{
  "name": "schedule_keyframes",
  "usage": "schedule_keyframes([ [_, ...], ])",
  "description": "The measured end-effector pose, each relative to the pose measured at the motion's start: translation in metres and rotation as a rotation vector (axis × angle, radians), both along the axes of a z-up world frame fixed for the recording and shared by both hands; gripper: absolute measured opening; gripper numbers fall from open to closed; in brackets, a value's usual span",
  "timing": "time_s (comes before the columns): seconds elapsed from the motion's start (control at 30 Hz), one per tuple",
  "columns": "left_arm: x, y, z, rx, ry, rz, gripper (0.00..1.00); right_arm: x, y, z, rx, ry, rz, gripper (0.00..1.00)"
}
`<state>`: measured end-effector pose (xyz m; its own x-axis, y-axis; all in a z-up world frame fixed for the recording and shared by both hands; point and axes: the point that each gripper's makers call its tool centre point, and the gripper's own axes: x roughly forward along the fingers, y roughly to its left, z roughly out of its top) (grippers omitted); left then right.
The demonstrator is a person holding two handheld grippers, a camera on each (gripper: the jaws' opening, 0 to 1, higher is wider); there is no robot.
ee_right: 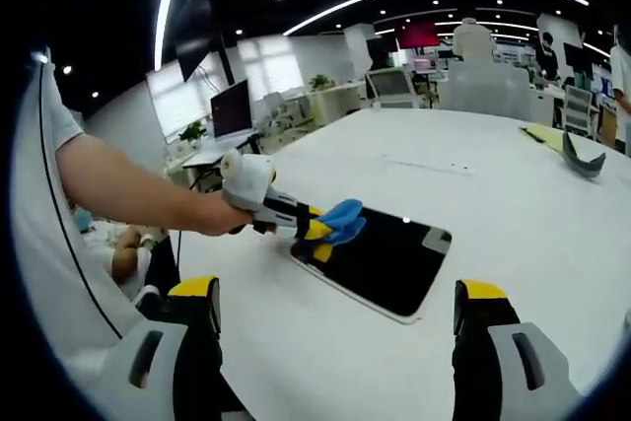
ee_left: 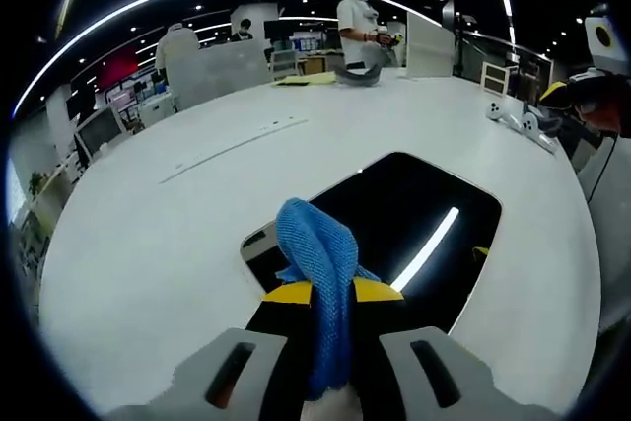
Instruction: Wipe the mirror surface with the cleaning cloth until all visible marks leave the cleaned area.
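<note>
Wiping under way: left hand-held gripper [ee_right: 320,232] clamps the blue cloth [ee_left: 320,268] at the near edge of the mirror [ee_right: 380,258] lying flat on the white surface [ee_left: 177,234]; right hand-held gripper [ee_right: 335,317] gapes empty; next, likely sweep cloth across the glass

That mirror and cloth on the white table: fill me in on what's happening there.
A person is working with a gripper in each hand. The left gripper is shut on a blue cloth, holding it at the near corner of the dark mirror that lies flat on the white table. The right gripper hangs open above the table, short of the mirror and holding nothing. No marks on the glass can be made out from here; it shows a reflected ceiling light.
</note>
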<state>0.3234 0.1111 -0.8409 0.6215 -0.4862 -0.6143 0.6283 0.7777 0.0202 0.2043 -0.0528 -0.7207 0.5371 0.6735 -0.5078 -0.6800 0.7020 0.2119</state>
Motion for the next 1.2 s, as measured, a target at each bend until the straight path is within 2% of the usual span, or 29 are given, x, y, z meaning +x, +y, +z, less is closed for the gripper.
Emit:
schedule_keyframes([
  [1.2,-0.0005,0.0098,-0.0002,0.017,-0.001,0.013,0.10,0.0016,-0.0019,-0.0001,0.013,-0.002,-0.014,0.99],
])
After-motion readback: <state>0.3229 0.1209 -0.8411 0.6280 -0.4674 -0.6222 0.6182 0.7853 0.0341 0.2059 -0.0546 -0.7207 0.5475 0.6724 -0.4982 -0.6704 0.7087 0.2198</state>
